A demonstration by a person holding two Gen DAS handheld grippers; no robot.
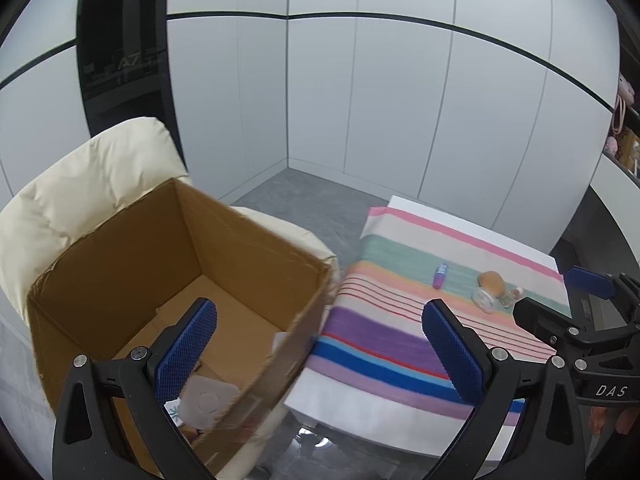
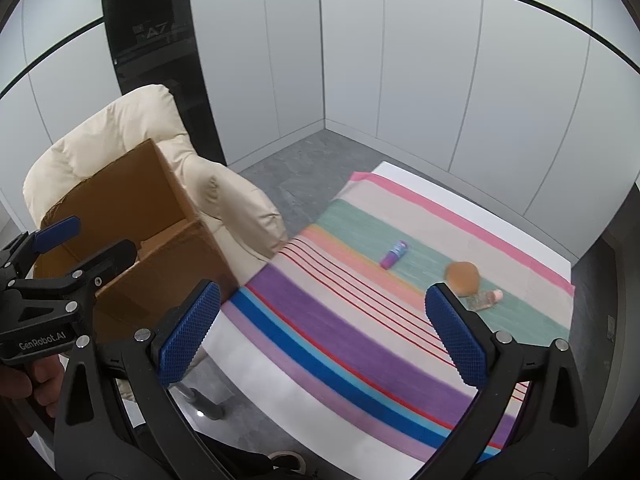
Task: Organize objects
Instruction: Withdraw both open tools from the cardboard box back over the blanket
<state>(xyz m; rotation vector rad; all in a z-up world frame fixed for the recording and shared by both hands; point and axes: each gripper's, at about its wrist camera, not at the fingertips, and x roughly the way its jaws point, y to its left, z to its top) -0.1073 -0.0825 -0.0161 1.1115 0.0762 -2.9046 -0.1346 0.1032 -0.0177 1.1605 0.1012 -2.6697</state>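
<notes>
Your left gripper (image 1: 320,354) gapes over cardboard box (image 1: 120,256) | right gripper (image 2: 322,334) wide, empty, above striped cloth (image 2: 328,332) | purple tube (image 2: 394,254) beyond

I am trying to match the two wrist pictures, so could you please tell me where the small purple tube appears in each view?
Left wrist view: the purple tube lies right of centre, on the cloth's green stripe, left of the tan-capped jar.
Right wrist view: the purple tube lies right of centre, on the same green stripe, up-left of the jar.
Shared landmark: the cardboard box on the cream armchair, at left in both.
</notes>
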